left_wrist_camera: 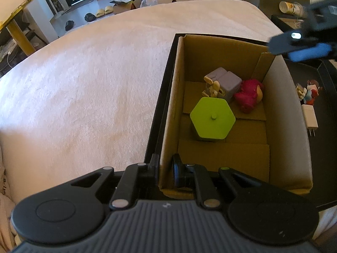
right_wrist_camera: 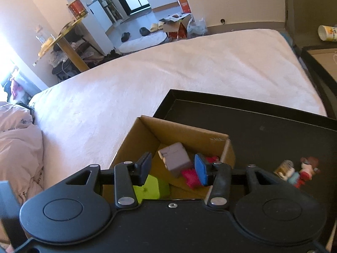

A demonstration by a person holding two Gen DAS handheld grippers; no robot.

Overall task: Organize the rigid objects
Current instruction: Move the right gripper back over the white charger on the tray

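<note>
An open cardboard box (left_wrist_camera: 280, 109) (right_wrist_camera: 134, 141) stands in a black tray (left_wrist_camera: 160, 103) (right_wrist_camera: 263, 135) on the bed. Inside lie a lime green hexagonal box (left_wrist_camera: 212, 119) (right_wrist_camera: 153, 186), a grey-purple block (left_wrist_camera: 227, 81) (right_wrist_camera: 175, 158), a beige figure (left_wrist_camera: 212, 88) and a pink-red toy (left_wrist_camera: 248, 96) (right_wrist_camera: 190, 177). My left gripper (left_wrist_camera: 165, 168) is shut on the box's near left wall, one finger outside and one inside. My right gripper (right_wrist_camera: 173, 170) is open and empty above the box; it shows blurred in the left wrist view (left_wrist_camera: 299, 46).
On the tray right of the box lie small toy figures (left_wrist_camera: 309, 91) (right_wrist_camera: 297, 171) and a white charger plug (left_wrist_camera: 309, 118). The pink bed cover (left_wrist_camera: 84, 80) (right_wrist_camera: 147, 78) spreads left and beyond. A paper cup (left_wrist_camera: 290, 7) (right_wrist_camera: 327, 33) lies on a dark side table at the right.
</note>
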